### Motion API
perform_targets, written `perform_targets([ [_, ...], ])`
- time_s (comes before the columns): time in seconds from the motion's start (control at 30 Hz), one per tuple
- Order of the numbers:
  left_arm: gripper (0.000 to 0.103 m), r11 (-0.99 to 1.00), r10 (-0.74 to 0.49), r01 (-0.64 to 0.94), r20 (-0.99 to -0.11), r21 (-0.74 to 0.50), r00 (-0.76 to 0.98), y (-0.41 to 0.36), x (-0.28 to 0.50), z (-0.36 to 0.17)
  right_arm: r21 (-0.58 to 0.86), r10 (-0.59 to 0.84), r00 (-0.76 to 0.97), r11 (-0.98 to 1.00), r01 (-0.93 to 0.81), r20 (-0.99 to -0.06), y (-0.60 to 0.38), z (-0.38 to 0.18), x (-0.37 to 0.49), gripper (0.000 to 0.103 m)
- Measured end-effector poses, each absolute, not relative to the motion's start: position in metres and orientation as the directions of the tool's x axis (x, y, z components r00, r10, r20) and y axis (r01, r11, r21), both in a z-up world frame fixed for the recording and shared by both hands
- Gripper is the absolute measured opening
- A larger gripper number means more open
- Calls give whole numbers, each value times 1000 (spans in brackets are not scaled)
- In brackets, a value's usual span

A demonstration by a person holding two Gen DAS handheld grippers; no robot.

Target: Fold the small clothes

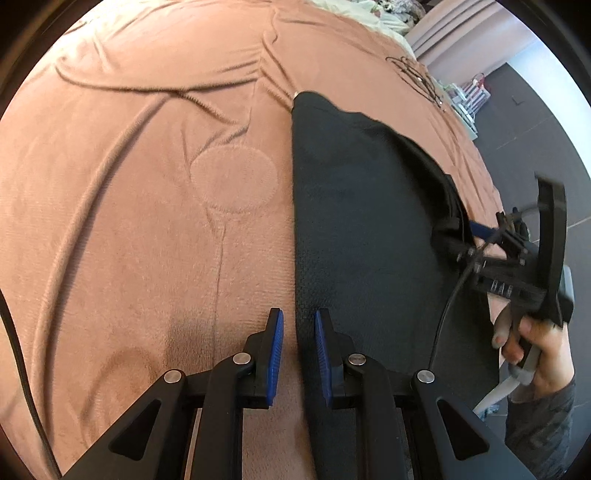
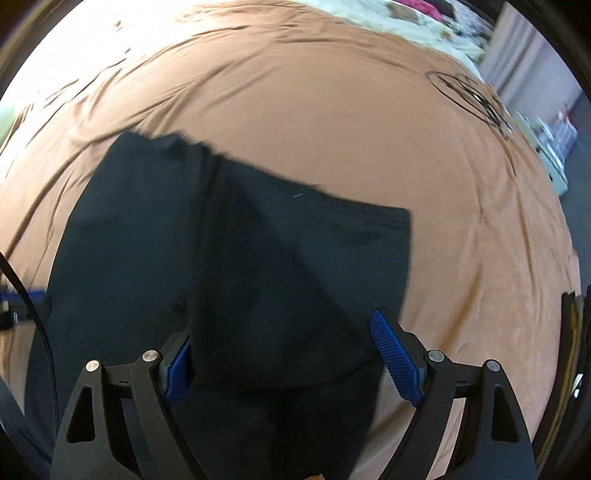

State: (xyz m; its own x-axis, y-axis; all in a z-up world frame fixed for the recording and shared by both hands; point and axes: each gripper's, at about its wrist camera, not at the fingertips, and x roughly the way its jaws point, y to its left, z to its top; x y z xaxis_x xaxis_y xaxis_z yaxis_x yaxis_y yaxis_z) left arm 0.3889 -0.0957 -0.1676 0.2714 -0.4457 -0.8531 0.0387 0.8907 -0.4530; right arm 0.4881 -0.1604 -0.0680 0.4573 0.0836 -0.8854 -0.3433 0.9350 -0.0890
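Note:
A small black garment [image 1: 362, 229] lies on the brown bed cover [image 1: 147, 221], partly folded over itself. My left gripper [image 1: 298, 350] hovers at the garment's left edge, jaws a narrow gap apart and holding nothing. My right gripper [image 2: 291, 354] is wide open, with a raised fold of the black garment [image 2: 280, 280] lying loose between its blue pads [image 2: 397, 358]. In the left wrist view the right gripper [image 1: 461, 236] is at the garment's right edge, held by a hand.
A black cable coil [image 1: 417, 77] lies on the cover at the far right. Pale bedding [image 2: 406, 26] is piled at the far end. The bed's right edge drops to a grey floor [image 1: 535, 122] with a small shelf.

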Motion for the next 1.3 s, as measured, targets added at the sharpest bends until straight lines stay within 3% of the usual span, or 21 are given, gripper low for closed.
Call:
perform_targets([
  [0.33,19,891,-446,42,-853,-452,271,-93,388,-169,-62,19,493,987,-148,-870,-211,-71,525,85],
  [0.57,19,899,-432,47,-861,-436,268,-96,386,-163,86,150,480,984,-153,-864,-236,-62,505,84],
  [0.9,19,898,-437,66,-862,-435,259,-108,367,-158,274,313,407,949,-154,-858,-266,-74,450,56],
  [1.3,20,898,-440,93,-870,-431,221,-121,333,-159,403,434,347,901,-159,-832,-282,-83,386,34],
])
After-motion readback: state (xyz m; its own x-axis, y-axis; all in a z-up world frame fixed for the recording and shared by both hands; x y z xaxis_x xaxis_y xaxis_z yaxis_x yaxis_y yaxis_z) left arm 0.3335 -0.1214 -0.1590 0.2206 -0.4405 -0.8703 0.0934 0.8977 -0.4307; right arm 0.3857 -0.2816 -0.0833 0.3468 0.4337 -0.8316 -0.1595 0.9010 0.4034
